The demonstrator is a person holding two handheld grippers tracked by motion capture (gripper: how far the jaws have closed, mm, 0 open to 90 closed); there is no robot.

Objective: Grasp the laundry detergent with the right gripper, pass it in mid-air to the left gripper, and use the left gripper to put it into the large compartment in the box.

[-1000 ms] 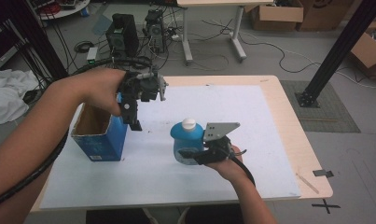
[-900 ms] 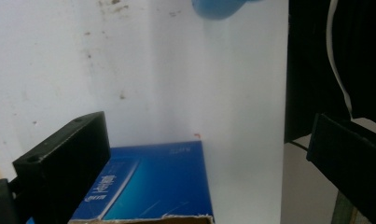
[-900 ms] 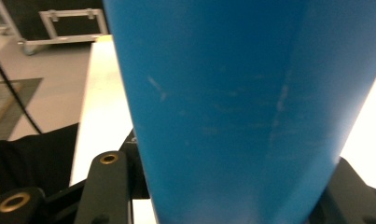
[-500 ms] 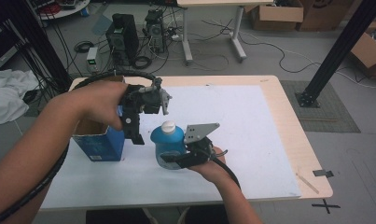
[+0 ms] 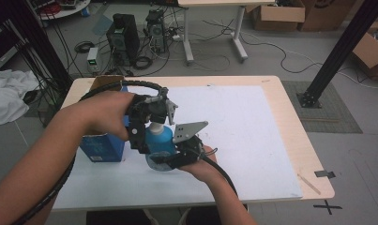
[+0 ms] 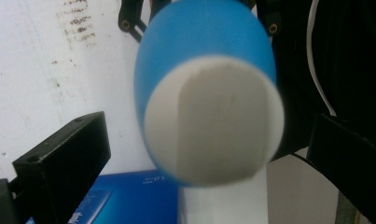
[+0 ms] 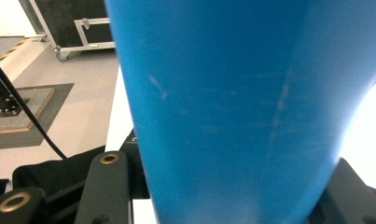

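While your right tool [image 5: 170,157] clamps the lower body of the blue bottle [image 5: 159,140], that bottle stands upright just left of the middle of the high view, low on the white sheet that covers the surface [image 5: 252,122]. In the right gripper view the bottle's blue wall [image 7: 232,107] sits hard between the two black jaws, which press on it from both sides. Your left tool [image 5: 151,117] comes in from the left of the high view and hangs over the top of the bottle. In the left gripper view the white cap [image 6: 213,121] lies between the two black jaws, one at the lower left and one at the right edge of the frame; both stand clear of the cap, so that tool is open. A blue box [image 5: 102,147] with its cardboard flaps up stands just left of the bottle in the high view, partly behind your left hand [image 5: 109,115], and its blue face [image 6: 129,196] shows at the bottom of the left gripper view.
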